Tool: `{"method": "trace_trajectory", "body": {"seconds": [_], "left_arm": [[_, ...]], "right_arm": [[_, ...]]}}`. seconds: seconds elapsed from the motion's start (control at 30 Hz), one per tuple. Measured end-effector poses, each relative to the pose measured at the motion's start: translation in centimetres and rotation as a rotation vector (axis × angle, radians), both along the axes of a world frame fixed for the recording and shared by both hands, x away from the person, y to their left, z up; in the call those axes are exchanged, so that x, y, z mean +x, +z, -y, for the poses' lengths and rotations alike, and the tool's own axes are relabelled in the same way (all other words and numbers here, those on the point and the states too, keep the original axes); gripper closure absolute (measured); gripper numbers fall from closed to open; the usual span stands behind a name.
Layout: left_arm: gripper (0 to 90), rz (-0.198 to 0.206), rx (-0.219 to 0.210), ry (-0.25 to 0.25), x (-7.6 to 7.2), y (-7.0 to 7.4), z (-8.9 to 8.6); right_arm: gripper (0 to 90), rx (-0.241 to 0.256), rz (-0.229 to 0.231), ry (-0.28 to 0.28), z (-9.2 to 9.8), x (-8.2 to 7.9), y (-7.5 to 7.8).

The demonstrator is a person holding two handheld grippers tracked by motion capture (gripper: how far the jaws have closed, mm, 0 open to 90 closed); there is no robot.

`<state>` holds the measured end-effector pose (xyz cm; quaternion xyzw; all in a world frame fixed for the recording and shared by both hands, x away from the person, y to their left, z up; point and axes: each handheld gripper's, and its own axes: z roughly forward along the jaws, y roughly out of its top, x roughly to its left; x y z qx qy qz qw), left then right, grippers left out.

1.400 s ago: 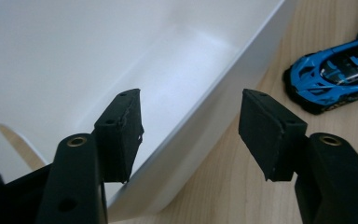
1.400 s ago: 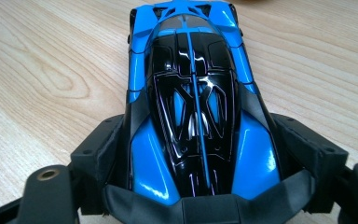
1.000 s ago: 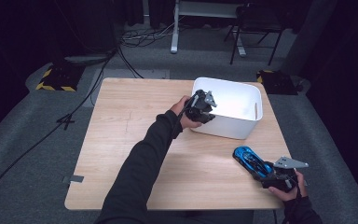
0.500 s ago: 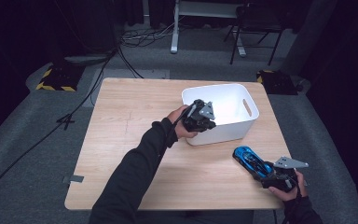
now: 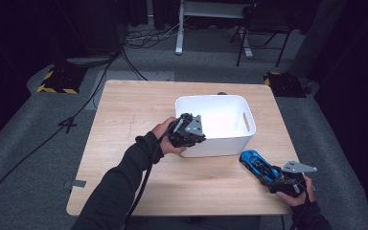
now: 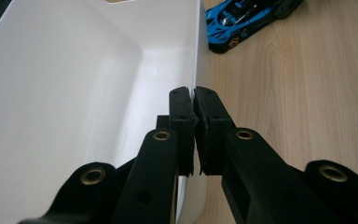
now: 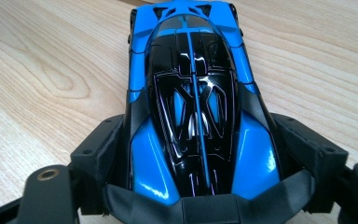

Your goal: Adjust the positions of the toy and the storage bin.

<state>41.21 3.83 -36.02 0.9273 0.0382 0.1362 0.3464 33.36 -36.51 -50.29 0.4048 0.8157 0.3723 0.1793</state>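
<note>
The left gripper point(image 5: 195, 135) is pinched onto the near wall of the white bin point(image 5: 230, 108), one jaw inside and one outside, the thin rim caught between them. In the left gripper view the bin's point(image 6: 74, 84) hollow opens to the left of the jaws and the bare tabletop point(image 6: 298, 93) lies to their right. Ahead of that gripper and to its right sits the blue toy car point(image 6: 242, 21), just beside the bin's outer wall, though whether the two touch is hard to judge.

The right gripper point(image 7: 200, 158) has its jaws spread around the rear of the car point(image 7: 193, 93), one jaw against each flank, so it appears to grip the body. The car's nose points straight away from that gripper, and its wheels seem to rest on the tabletop point(image 7: 51, 70). In the high view the right gripper point(image 5: 278, 178) is well apart from the left one.
</note>
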Motion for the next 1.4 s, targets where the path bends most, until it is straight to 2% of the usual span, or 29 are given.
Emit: {"method": "trace_trajectory", "body": {"seconds": [0.2, 0.3, 0.33, 0.43, 0.5, 0.53, 0.67, 0.7, 0.73, 0.83, 0.87, 0.97, 1.1, 1.13, 1.27, 1.3, 1.33, 1.37, 1.4], "left_arm": [[85.6, 0.011, -0.022, 0.014, -0.8, 0.0, -1.4], [83.2, 0.028, -0.072, 0.051, -1.3, 0.3, -2.2], [78.1, 0.042, -0.082, 0.071, -1.4, 0.3, -2.5], [76.4, 0.046, -0.100, 0.091, -1.7, 0.4, -3.3], [66.9, 0.044, -0.115, 0.111, -1.8, 0.6, -4.0], [66.9, 0.046, -0.138, 0.130, -1.9, 0.5, -4.2], [49.1, 0.065, -0.163, 0.192, -2.5, 0.7, -5.3], [43.6, 0.078, -0.195, 0.229, -2.7, 0.6, -5.6], [37.2, 0.067, -0.207, 0.242, -2.8, 0.6, -5.8], [30.7, 0.062, -0.229, 0.278, -2.9, 0.8, -6.9], [29.1, 0.047, -0.254, 0.296, -3.0, 0.8, -7.2], [23.7, 0.049, -0.258, 0.345, -2.9, 0.6, -8.2], [21.8, 0.018, -0.288, 0.383, -3.2, 0.0, -9.1], [21.0, 0.032, -0.275, 0.382, -3.2, -0.1, -9.4], [18.6, 0.004, -0.300, 0.391, -3.7, -1.0, -10.2], [18.3, 0.021, -0.283, 0.395, -3.7, -1.2, -10.4], [17.9, 0.013, -0.273, 0.399, -3.8, -1.5, -10.7], [17.2, 0.008, -0.280, 0.411, -3.9, -1.8, -10.8], [17.0, 0.007, -0.261, 0.410, -3.9, -2.0, -11.0]], "right_arm": [[23.7, -0.001, 0.000, 0.000, 0.0, 0.0, 0.0], [23.7, 0.000, 0.000, 0.000, 0.0, 0.0, 0.0], [23.7, 0.000, 0.000, 0.000, 0.0, 0.0, 0.0], [23.7, 0.000, 0.000, 0.000, 0.0, 0.0, 0.0], [23.7, 0.000, 0.000, 0.000, 0.0, 0.0, 0.0], [23.7, 0.000, 0.000, 0.000, 0.0, 0.0, 0.0], [23.7, 0.000, 0.000, 0.000, 0.0, 0.0, 0.0], [23.7, 0.000, 0.000, 0.000, 0.0, 0.0, 0.0], [23.7, 0.001, 0.000, 0.000, 0.0, 0.0, 0.0], [23.6, 0.002, -0.001, 0.000, 0.0, 0.0, 0.0], [23.6, -0.001, 0.000, 0.003, 0.1, 0.0, 0.0], [23.6, 0.000, 0.000, 0.002, 0.0, 0.0, 0.0], [23.6, 0.000, -0.001, 0.002, 0.0, 0.0, 0.0], [23.6, 0.000, -0.001, 0.002, 0.0, 0.0, 0.0], [23.6, -0.002, -0.001, 0.005, 0.0, 0.0, 0.0], [23.5, -0.002, -0.001, 0.005, 0.0, 0.0, 0.0], [23.6, -0.001, -0.001, 0.004, 0.0, 0.0, 0.0], [23.5, -0.001, -0.001, 0.004, 0.0, 0.0, 0.0], [23.5, -0.002, -0.001, 0.005, 0.0, 0.0, 0.0]]}}
